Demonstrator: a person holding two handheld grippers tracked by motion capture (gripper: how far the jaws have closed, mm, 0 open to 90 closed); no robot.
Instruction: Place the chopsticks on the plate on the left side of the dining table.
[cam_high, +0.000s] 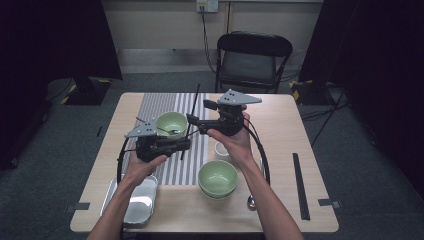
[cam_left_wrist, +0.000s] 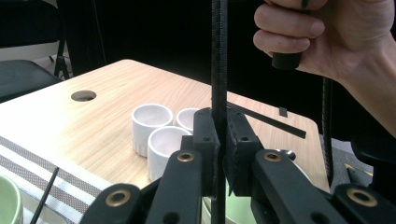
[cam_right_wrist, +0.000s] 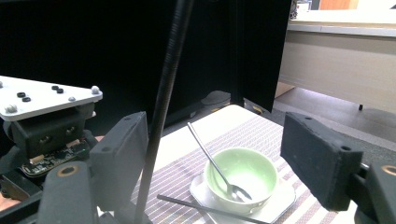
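Observation:
My left gripper (cam_high: 186, 145) (cam_left_wrist: 222, 140) is shut on a black chopstick (cam_high: 195, 102) (cam_left_wrist: 218, 56) that stands nearly upright over the striped placemat (cam_high: 172, 107). My right gripper (cam_high: 192, 120) (cam_right_wrist: 219, 144) is open wide just behind and above it. In the right gripper view the chopstick (cam_right_wrist: 168, 79) rises along the inner side of the left jaw, and the far jaw stands well away from it. A pale green bowl (cam_high: 167, 122) (cam_right_wrist: 254, 172) sits on a white saucer (cam_right_wrist: 280, 198) with a metal spoon (cam_right_wrist: 210, 156) in it. A second chopstick (cam_right_wrist: 201, 205) lies across the saucer's near edge.
Three white cups (cam_left_wrist: 149, 123) (cam_high: 222, 149) stand to the right of the placemat. A stack of green bowls (cam_high: 217, 176) is at the front, with a spoon (cam_high: 251, 201) beside it. A metal tray (cam_high: 142, 200) lies front left, a black strip (cam_high: 300, 186) right, a chair (cam_high: 252, 57) behind.

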